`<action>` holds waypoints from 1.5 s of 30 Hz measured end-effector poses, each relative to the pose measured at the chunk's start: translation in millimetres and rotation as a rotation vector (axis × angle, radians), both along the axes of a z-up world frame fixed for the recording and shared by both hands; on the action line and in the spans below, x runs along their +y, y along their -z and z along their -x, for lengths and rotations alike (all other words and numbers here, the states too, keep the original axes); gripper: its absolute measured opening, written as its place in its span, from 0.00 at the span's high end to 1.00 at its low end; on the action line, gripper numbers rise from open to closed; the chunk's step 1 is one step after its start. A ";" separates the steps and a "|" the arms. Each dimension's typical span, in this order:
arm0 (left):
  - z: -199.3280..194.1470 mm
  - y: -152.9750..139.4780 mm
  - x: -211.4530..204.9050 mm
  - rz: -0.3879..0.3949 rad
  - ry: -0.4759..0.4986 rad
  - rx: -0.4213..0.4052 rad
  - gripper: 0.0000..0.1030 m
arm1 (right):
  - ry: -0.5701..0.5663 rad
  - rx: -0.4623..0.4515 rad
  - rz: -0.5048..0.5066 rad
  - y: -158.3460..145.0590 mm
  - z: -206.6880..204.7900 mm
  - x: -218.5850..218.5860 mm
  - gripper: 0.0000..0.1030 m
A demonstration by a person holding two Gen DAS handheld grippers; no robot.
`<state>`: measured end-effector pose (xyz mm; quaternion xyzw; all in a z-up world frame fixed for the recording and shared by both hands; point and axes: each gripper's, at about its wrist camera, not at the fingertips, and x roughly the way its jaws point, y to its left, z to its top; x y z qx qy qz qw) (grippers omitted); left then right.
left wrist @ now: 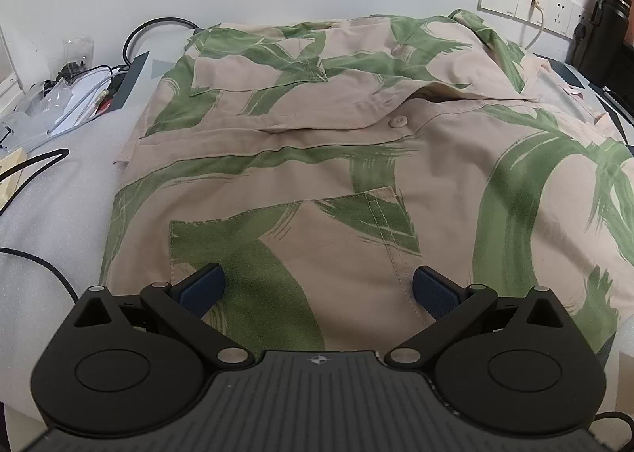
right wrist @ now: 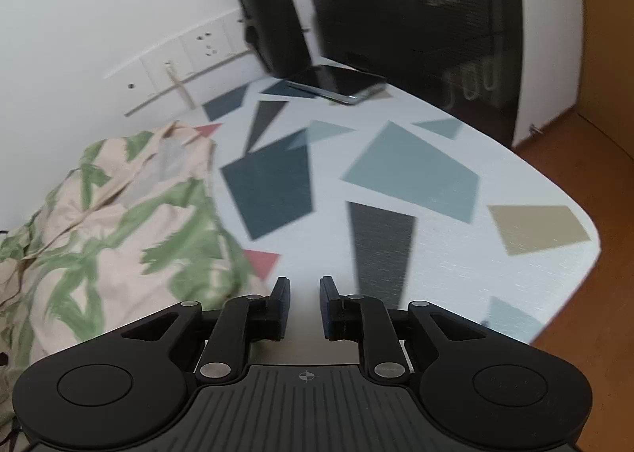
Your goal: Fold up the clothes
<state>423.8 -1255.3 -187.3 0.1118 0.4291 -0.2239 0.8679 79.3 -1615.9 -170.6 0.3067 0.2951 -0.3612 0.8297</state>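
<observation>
Below left gripper [left wrist: 319, 287], beige-green leaf-print shirt [left wrist: 337, 143] spread flat; jaws wide apart, hovering over pocket [left wrist: 293, 230], gripping nothing. Right gripper [right wrist: 304, 307] jaws narrowly parted, empty, over patterned table [right wrist: 396, 174]; shirt bunched to its left.

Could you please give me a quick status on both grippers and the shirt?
Left gripper open over shirt. Right gripper open, empty, beside it. Nothing in the way.

Soft even indoor light, left view sharp, right view motion-blurred, fisheye edges bent
</observation>
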 end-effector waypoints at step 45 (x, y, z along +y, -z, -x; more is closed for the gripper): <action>0.9 -1.3 -2.5 -0.007 -0.025 0.002 0.00 | -0.305 0.074 0.158 16.3 -104.2 -33.0 0.72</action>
